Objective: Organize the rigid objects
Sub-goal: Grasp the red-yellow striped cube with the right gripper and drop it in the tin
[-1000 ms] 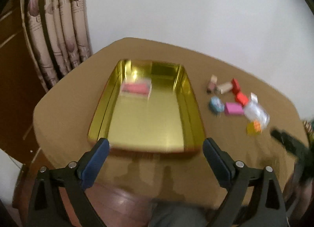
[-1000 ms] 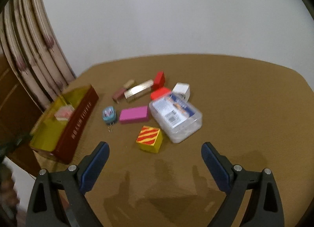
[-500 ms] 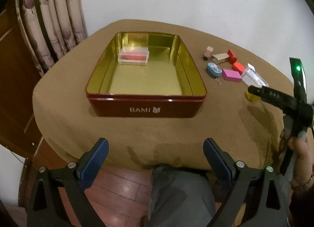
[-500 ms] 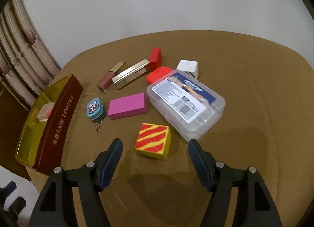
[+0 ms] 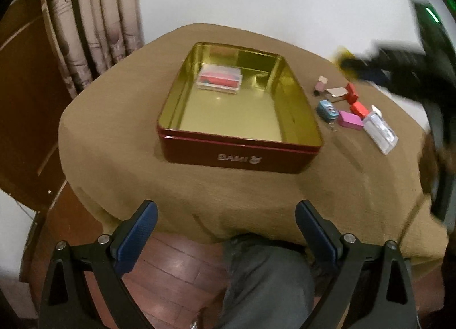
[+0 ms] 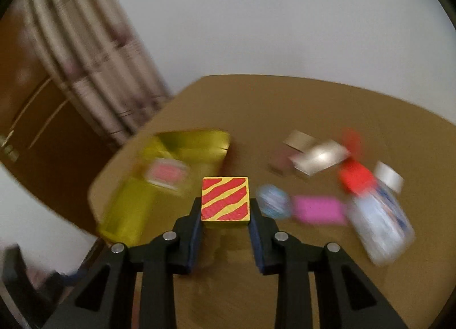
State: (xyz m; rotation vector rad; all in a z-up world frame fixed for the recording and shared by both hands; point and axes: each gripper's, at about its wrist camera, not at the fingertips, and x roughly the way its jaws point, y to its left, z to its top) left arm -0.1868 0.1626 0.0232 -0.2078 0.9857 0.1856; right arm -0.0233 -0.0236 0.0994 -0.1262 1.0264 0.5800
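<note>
Right gripper [image 6: 225, 215] angled downward over the table [image 6: 313, 106], its jaws having just closed, clamped on the red-and-yellow striped block [image 6: 225, 199], lifted beside the open tin [image 6: 171, 158]; left gripper [image 5: 226, 228] hung at the table's near edge, spread wide, holding nothing.

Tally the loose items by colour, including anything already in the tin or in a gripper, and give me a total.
Red: 2, red block and red cap
Pink: 2, pink block and lip gloss
Gold: 1, gold tube
Blue: 1, keychain tin
Clear: 2, plastic case and small box in the tin
Yellow-and-red striped: 1, block in the right gripper
White: 1, cube
Total: 10
</note>
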